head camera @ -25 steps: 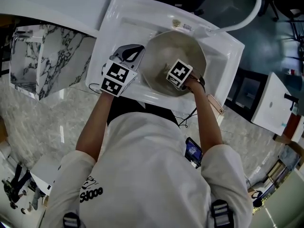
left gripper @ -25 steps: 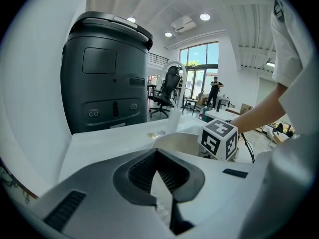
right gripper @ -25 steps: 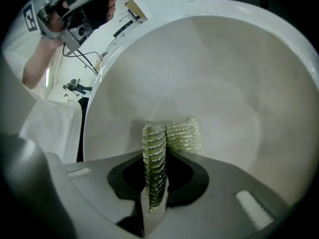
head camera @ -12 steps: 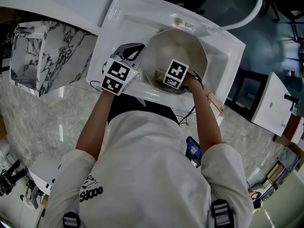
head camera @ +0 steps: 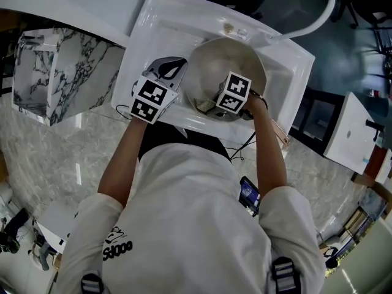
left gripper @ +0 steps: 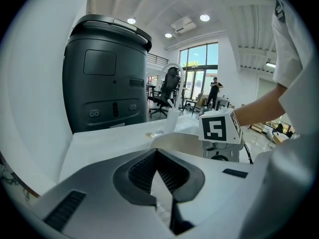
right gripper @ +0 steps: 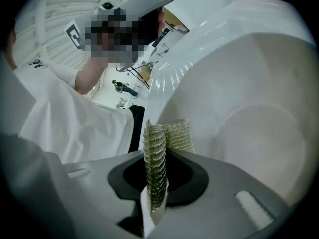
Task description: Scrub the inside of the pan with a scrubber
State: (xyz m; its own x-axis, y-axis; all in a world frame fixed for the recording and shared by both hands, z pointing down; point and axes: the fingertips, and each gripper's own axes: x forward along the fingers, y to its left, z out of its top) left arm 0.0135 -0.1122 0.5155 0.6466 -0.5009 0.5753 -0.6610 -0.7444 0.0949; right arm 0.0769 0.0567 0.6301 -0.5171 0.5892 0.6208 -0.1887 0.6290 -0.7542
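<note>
A round metal pan (head camera: 214, 60) lies in the white sink (head camera: 159, 17). My right gripper (head camera: 214, 103) is down inside the pan near its front wall, shut on a green-silver mesh scrubber (right gripper: 172, 133). The scrubber stands out past the jaws (right gripper: 155, 183) against the pan's pale inner wall (right gripper: 259, 133). My left gripper (head camera: 173, 66) sits at the pan's left edge, and its pads (left gripper: 158, 168) are closed on a thin pale strip that looks like the pan's handle. The pan's rim (left gripper: 179, 141) and the right gripper's marker cube (left gripper: 219, 128) show just ahead of it.
A curved white faucet (head camera: 324, 5) rises at the sink's far right corner. A marble-patterned block (head camera: 55, 72) stands left of the sink. A tall dark bin (left gripper: 107, 78) is behind the counter, with a white cup (left gripper: 171, 121) near the sink's back edge.
My right gripper slid a little left inside the pan, then back right and slightly farther in, with the scrubber in it. The left gripper and pan stayed put.
</note>
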